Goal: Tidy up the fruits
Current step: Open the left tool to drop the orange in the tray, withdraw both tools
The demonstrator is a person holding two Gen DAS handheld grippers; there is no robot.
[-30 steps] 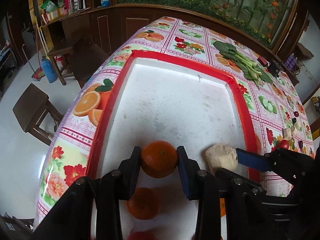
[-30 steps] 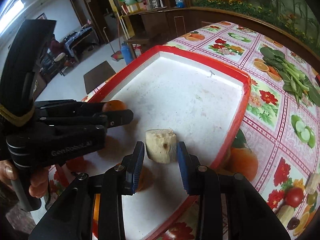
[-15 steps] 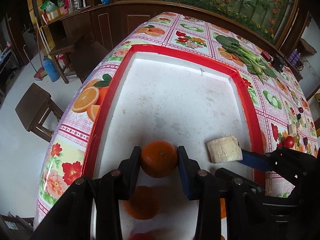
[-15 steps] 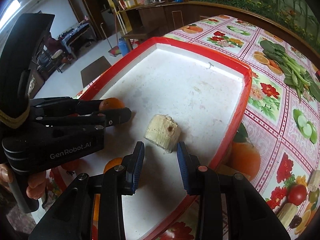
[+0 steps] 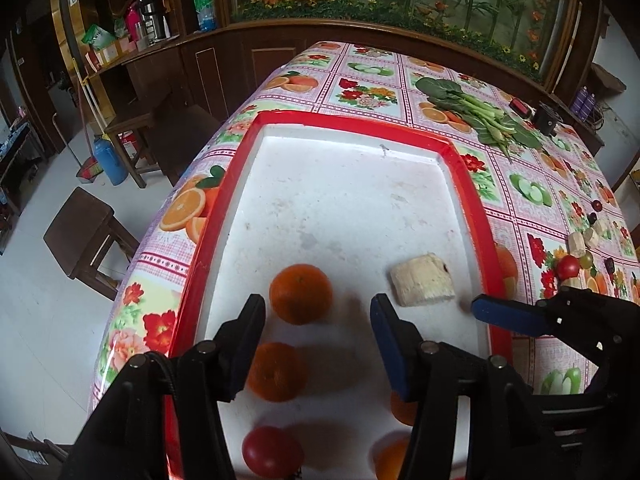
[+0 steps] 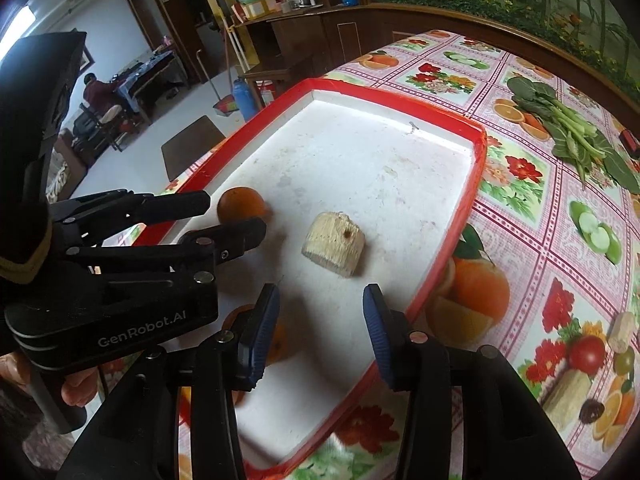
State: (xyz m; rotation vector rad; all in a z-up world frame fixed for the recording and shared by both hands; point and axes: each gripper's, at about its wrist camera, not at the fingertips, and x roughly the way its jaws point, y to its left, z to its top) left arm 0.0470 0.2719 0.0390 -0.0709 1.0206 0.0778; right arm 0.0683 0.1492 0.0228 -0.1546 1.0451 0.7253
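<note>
a: your left hand-held gripper (image 5: 318, 330) stood wide, holding nothing, with the orange (image 5: 301, 294) lying on the white floor of the red-rimmed tray (image 5: 348, 120) just ahead of its fingertips, nearer the left one. where was the other piece?

b: the pale, fibrous chunk (image 6: 333, 249) – i couldn't name it for certain, maybe peeled cane or root – lay on its side near the tray's right rim. your right hand-held gripper (image 6: 320, 328) was also spread wide and empty, just short of that chunk and not touching it.

a: how would you have judged the orange to handle?

b: light, round, firm with a slightly giving skin. it looked likely to roll on that smooth tray, so you'd have wanted the pads across its widest part, squeezed gently.

a: and the chunk?

b: stiffer and rough-sided, probably light too. it seemed best taken across the long flat sides, not the cut ends, where it might pivot.

a: anything else in the tray?

b: a second orange (image 5: 276, 372) sat behind the first, a red tomato-like fruit (image 5: 272, 458) nearer still, and more orange fruit half hidden behind your left gripper's right finger. loose pieces and a small tomato (image 5: 568, 267) remained on the table (image 5: 360, 92), beyond the tray's right rim.
</note>
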